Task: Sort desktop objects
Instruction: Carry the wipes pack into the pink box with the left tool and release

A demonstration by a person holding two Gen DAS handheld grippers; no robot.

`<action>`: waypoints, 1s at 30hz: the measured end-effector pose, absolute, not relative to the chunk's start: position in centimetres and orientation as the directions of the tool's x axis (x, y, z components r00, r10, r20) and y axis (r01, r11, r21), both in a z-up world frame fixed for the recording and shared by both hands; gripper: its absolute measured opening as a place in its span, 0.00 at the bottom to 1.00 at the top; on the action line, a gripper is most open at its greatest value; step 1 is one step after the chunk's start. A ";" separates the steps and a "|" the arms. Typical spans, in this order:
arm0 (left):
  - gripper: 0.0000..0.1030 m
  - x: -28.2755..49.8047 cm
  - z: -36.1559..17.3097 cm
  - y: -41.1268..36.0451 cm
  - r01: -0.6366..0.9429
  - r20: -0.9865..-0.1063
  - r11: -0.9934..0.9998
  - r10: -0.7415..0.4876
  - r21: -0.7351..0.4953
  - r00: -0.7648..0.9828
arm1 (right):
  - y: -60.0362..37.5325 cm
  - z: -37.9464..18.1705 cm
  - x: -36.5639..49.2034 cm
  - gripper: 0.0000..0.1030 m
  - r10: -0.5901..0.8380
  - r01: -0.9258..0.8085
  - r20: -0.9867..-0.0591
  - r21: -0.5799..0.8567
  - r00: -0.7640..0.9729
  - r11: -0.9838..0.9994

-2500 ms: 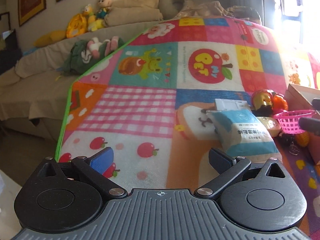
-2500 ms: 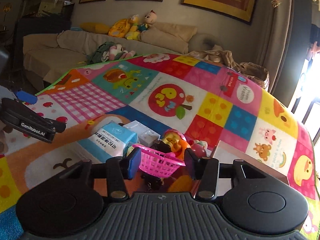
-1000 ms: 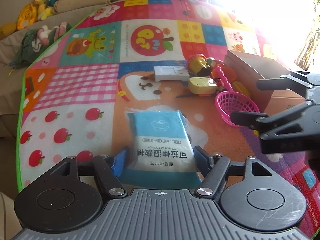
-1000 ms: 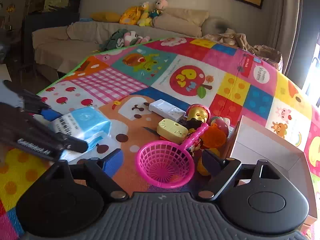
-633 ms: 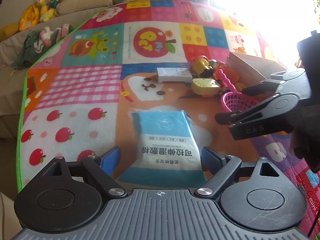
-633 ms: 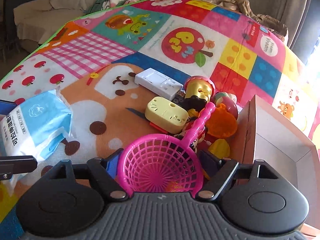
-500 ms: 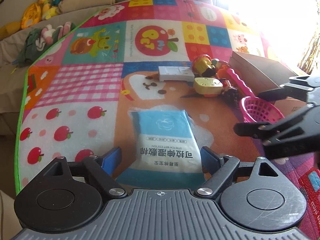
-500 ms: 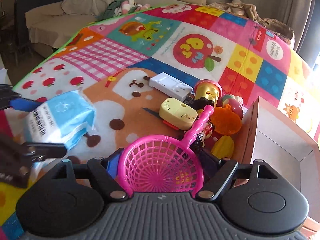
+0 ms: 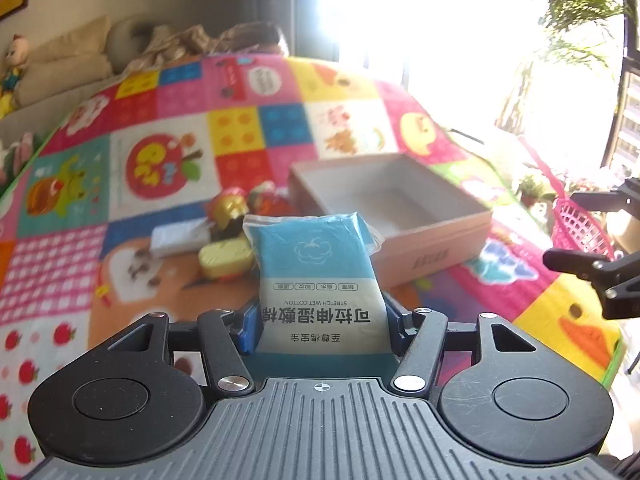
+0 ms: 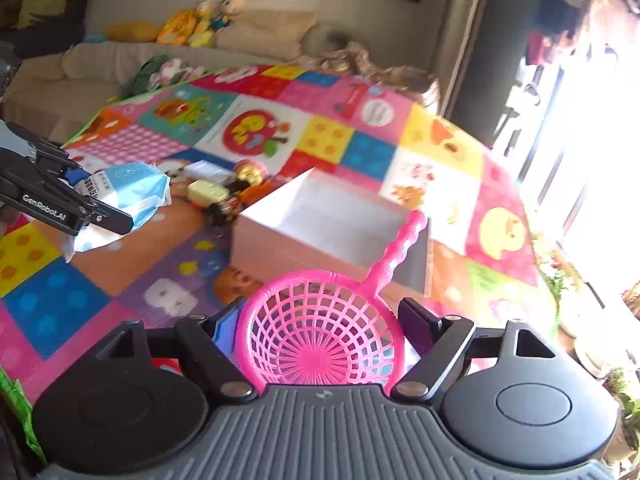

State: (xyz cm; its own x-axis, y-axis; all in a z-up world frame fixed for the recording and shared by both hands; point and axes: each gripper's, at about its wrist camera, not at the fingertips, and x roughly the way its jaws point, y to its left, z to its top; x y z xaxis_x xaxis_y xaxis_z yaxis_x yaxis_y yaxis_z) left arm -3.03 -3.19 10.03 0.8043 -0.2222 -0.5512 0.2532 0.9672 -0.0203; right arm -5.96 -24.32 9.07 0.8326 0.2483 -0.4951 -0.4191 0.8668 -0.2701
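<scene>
My left gripper (image 9: 320, 322) is shut on a blue and white pack of wet cotton wipes (image 9: 316, 276) and holds it lifted above the colourful play mat. The pack also shows in the right wrist view (image 10: 120, 196), held by the left gripper (image 10: 60, 204). My right gripper (image 10: 320, 322) is shut on a pink plastic scoop basket (image 10: 320, 328) with its handle pointing up and away. An open cardboard box (image 9: 392, 208) sits on the mat ahead of both grippers; it also shows in the right wrist view (image 10: 332, 220).
A pile of toys lies left of the box: a yellow toy (image 9: 226, 258), a gold and red figure (image 9: 230, 208) and a white flat box (image 9: 180, 236). A sofa with plush toys (image 10: 200, 24) stands behind. Bright windows are at the right.
My left gripper has shut on the wipes pack and lifted it off the mat, turning toward the box. My right gripper has lifted the pink basket away from the toy pile toward the box.
</scene>
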 end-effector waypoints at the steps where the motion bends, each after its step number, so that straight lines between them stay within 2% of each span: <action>1: 0.62 -2.1 11.0 -4.7 0.270 -0.531 0.963 -0.238 -0.017 0.813 | -25.5 9.7 -6.1 0.78 0.233 -0.386 -0.461 -0.273 0.856 0.881; 3: 0.62 0.4 12.4 -7.6 0.298 -0.507 0.954 -0.268 -0.024 0.819 | -27.2 10.8 -6.3 0.78 0.217 -0.340 -0.402 -0.266 0.889 0.902; 5: 0.62 3.5 12.7 -10.1 0.308 -0.513 0.947 -0.308 -0.088 0.801 | -28.6 11.6 -6.1 0.78 0.210 -0.309 -0.352 -0.255 0.912 0.916; 9: 0.64 10.3 11.4 -14.2 0.271 -0.539 0.944 -0.329 -0.185 0.775 | -30.1 11.9 -5.4 0.78 0.196 -0.276 -0.303 -0.249 0.933 0.928; 11: 0.80 12.9 10.1 -15.4 0.271 -0.572 0.942 -0.335 -0.196 0.749 | -30.7 11.6 -4.7 0.78 0.191 -0.268 -0.302 -0.240 0.934 0.933; 13: 0.81 14.2 9.1 -15.2 0.252 -0.607 0.950 -0.312 -0.184 0.730 | -31.2 11.1 -3.9 0.78 0.184 -0.261 -0.306 -0.235 0.934 0.936; 14: 0.81 14.1 8.8 -14.7 0.248 -0.615 0.952 -0.305 -0.180 0.727 | -31.5 10.8 -3.5 0.78 0.179 -0.256 -0.310 -0.230 0.934 0.939; 17: 0.93 11.8 8.9 -11.9 0.238 -0.585 0.958 -0.286 -0.160 0.759 | -32.1 9.9 -2.0 0.77 0.171 -0.249 -0.328 -0.212 0.929 0.945; 22: 0.94 6.8 8.8 -8.5 0.210 -0.564 0.975 -0.211 -0.069 0.798 | -30.5 9.8 1.0 0.76 0.224 -0.305 -0.356 -0.190 0.907 0.933; 25: 0.95 3.9 8.0 -6.7 0.195 -0.569 0.980 -0.185 -0.045 0.801 | -29.2 10.1 3.4 0.72 0.266 -0.356 -0.389 -0.178 0.882 0.917; 30: 0.98 1.1 5.9 -3.7 0.179 -0.604 0.982 -0.177 -0.058 0.777 | -32.5 11.2 6.6 0.73 0.244 -0.284 -0.480 -0.011 0.843 0.959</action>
State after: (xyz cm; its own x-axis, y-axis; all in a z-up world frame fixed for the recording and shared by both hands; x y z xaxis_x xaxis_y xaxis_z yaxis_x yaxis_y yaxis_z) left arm 1.07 -3.69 5.94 0.7769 -0.1774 -0.6041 0.1791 0.9821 -0.0580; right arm 6.63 -32.46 11.21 0.8427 0.2443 -0.4798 -0.2841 0.9587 -0.0108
